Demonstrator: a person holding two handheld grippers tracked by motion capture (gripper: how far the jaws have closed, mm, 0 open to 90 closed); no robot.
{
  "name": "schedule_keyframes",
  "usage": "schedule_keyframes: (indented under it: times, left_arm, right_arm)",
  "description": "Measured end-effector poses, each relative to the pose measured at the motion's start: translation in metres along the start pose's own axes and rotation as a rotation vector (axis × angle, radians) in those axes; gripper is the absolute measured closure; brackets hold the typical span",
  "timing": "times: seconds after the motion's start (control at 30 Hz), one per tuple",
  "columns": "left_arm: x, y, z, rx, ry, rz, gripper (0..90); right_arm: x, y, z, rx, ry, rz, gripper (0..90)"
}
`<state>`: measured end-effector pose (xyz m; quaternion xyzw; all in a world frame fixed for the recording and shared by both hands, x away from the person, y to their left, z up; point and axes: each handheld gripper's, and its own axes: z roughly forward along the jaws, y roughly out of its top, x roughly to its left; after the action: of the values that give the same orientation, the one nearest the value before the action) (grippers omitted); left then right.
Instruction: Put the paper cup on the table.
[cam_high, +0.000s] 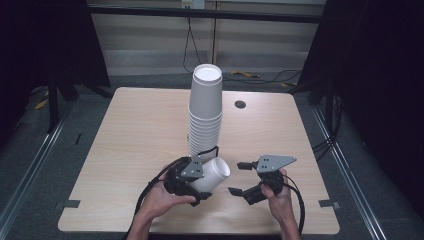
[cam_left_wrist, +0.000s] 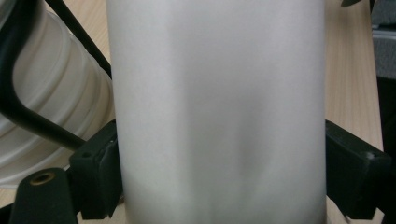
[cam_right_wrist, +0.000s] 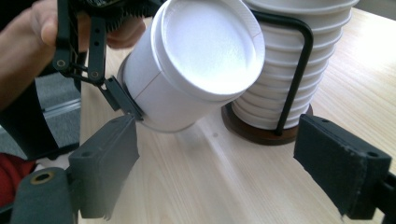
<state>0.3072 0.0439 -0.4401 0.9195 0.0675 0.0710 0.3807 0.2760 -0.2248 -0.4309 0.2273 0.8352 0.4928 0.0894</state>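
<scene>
White paper cup (cam_high: 212, 175): one, clamped by left hand-held gripper (cam_high: 192, 176).

Your table (cam_high: 125, 165) is a pale wood top with rounded corners and a dark round hole (cam_high: 240, 104) near its far edge. On it stands a round dark wooden base (cam_right_wrist: 254, 132) with a black wire upright, carrying the stack of white paper cups (cam_high: 205, 107).

Paper cup (cam_high: 212, 175): plain white, unpatterned. Cup stack (cam_high: 205, 107): white, ridged rims. Stack holder: black wire frame (cam_right_wrist: 299, 70), dark brown base (cam_right_wrist: 254, 130). Worktop (cam_high: 135, 140): pale wood grain. Both grippers' jaws black; grey top plate (cam_high: 275, 162).
</scene>
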Motion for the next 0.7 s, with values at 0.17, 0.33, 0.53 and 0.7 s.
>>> schedule_keyframes:
  times: [0.17, 0.33, 0.53, 0.7]
  left_arm:
    - [0.002, 0.001, 0.001, 0.027, -0.009, 0.011, 14.0]
    - [0.003, 0.005, 0.002, 0.068, -0.022, 0.020, 14.0]
    - [0.006, 0.009, 0.006, 0.104, -0.043, 0.040, 14.0]
    - [0.006, 0.014, 0.009, 0.141, -0.050, 0.064, 14.0]
  right_arm:
    - [-0.001, 0.002, 0.004, 0.063, 0.026, -0.016, 14.8]
    - [-0.002, 0.004, 0.007, 0.107, 0.023, -0.018, 17.3]
    - [-0.002, 0.008, 0.013, 0.180, 0.061, -0.019, 17.5]
    - [-0.004, 0.010, 0.017, 0.206, 0.062, -0.029, 14.9]
